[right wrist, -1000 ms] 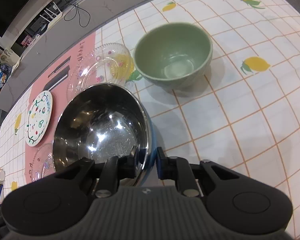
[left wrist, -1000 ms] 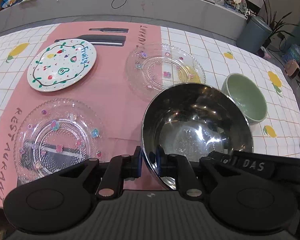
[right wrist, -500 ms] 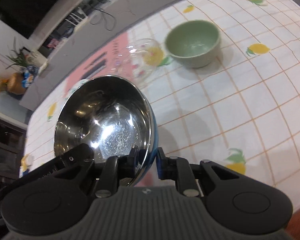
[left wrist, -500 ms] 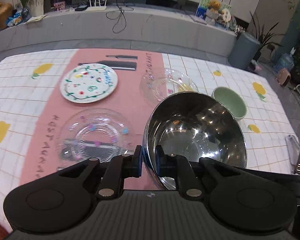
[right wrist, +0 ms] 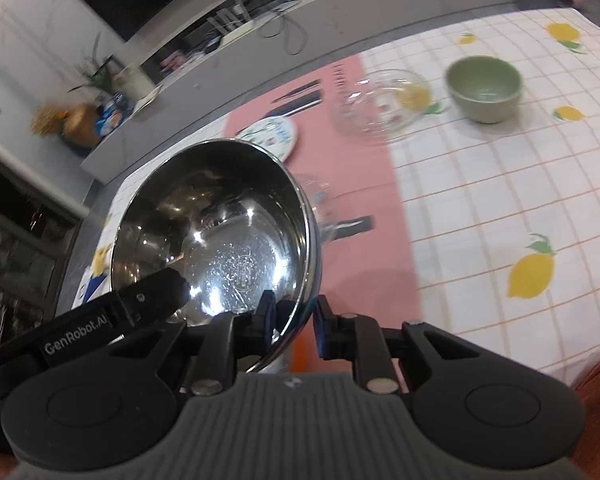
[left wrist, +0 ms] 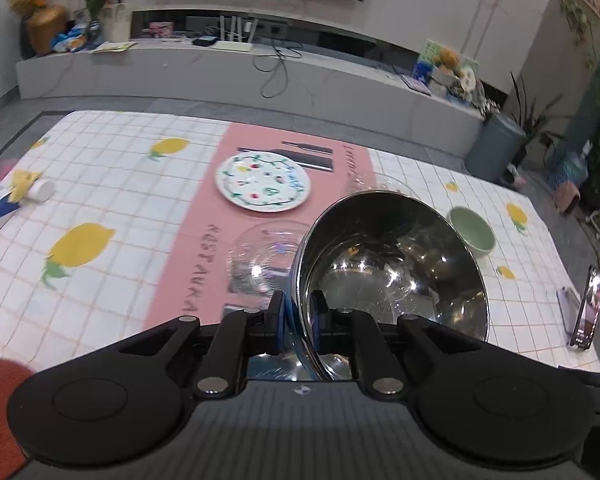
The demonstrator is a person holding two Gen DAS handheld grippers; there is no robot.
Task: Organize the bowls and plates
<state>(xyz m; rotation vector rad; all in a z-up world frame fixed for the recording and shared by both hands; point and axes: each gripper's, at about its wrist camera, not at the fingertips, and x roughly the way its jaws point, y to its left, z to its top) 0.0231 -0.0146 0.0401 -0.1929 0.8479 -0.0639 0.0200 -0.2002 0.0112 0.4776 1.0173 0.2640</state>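
Note:
A large steel bowl (left wrist: 396,264) hangs tilted in the air above the table, also in the right wrist view (right wrist: 220,232). My left gripper (left wrist: 298,322) is shut on its left rim. My right gripper (right wrist: 294,318) is shut on its right rim. On the table lie a white painted plate (left wrist: 262,186), a clear glass plate (left wrist: 264,256) near the bowl, another clear glass plate (right wrist: 380,102) farther back, and a green bowl (left wrist: 471,234), which also shows in the right wrist view (right wrist: 485,88).
The table (left wrist: 112,184) has a lemon-print cloth with a pink runner (left wrist: 198,248). A phone (left wrist: 588,306) lies at the right edge. A white cup and paper (left wrist: 28,190) sit at the left edge. A low cabinet (left wrist: 236,76) stands beyond.
Both grippers have lifted the steel bowl high above the table and drawn it back toward me. The plates and green bowl now look much smaller and farther.

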